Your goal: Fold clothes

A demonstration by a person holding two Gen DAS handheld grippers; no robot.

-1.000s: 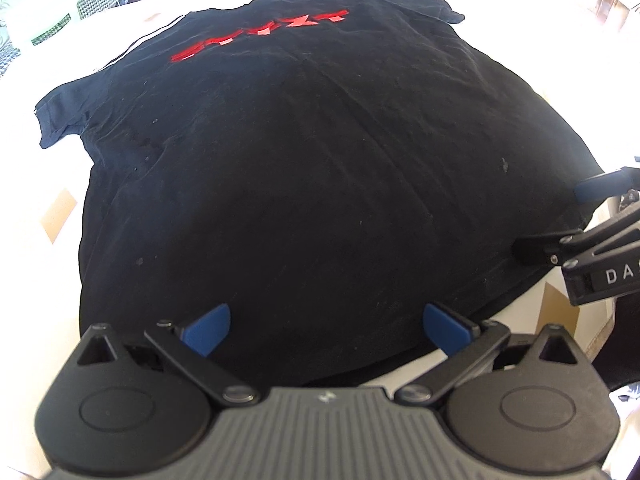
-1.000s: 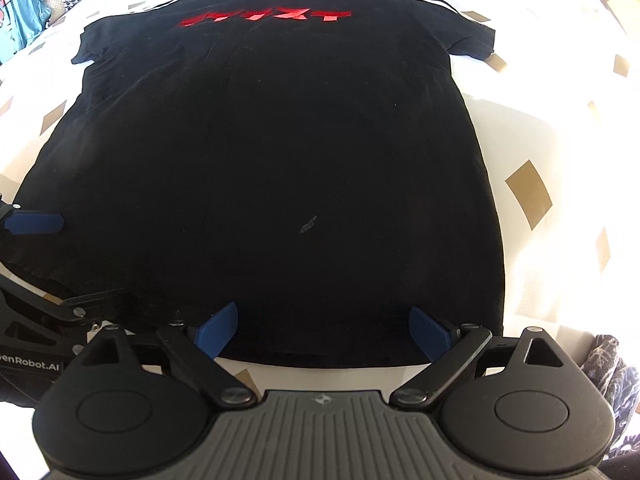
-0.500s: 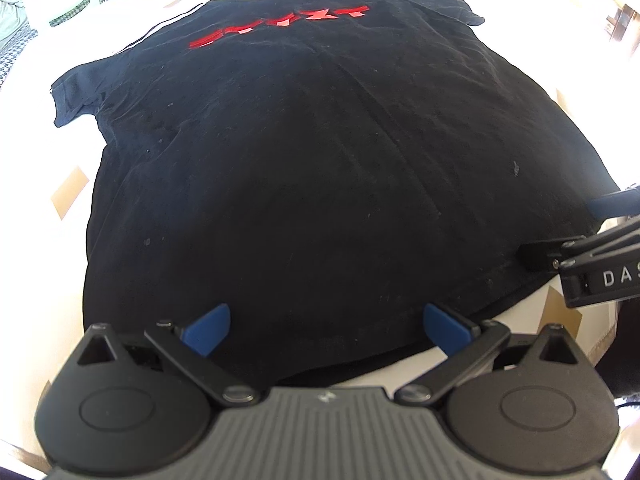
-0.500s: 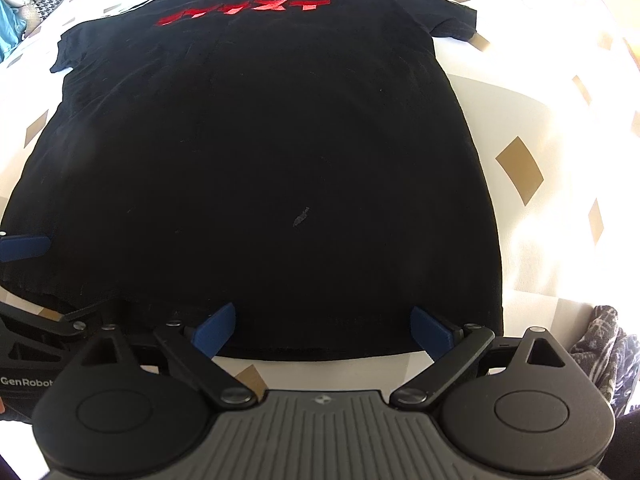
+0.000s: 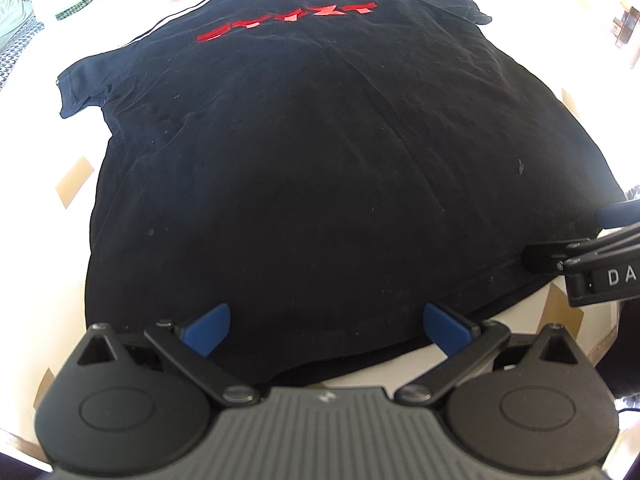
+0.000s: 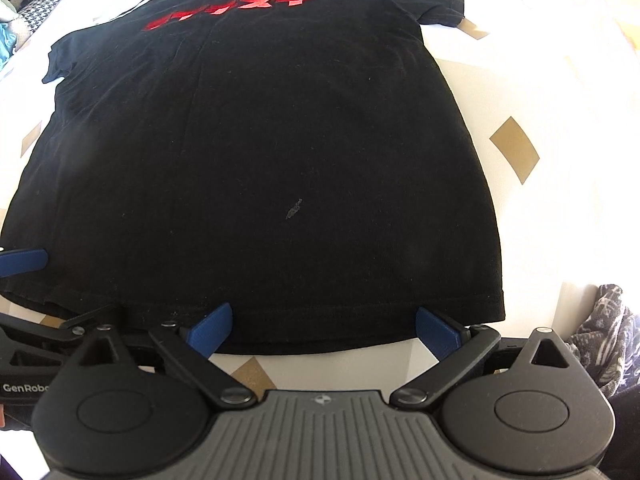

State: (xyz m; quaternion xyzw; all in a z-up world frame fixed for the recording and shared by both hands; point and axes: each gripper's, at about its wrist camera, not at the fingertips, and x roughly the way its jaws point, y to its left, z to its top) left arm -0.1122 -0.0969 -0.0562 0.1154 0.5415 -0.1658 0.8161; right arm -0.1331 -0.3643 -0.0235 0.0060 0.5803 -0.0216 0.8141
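Right tool [image 6: 322, 330] widening over flat, matte black T-shirt [image 6: 280, 140].

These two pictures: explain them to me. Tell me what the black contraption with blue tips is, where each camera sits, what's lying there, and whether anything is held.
A person holds a two-finger gripper in each hand; each carries a camera looking along its blue fingers. One picture comes from the left gripper, the other from the right gripper, whose fingers are opening. A black T-shirt with red lettering lies spread flat on a white cloth with tan diamonds. Both grippers are open at the shirt's near hem; nothing is held.
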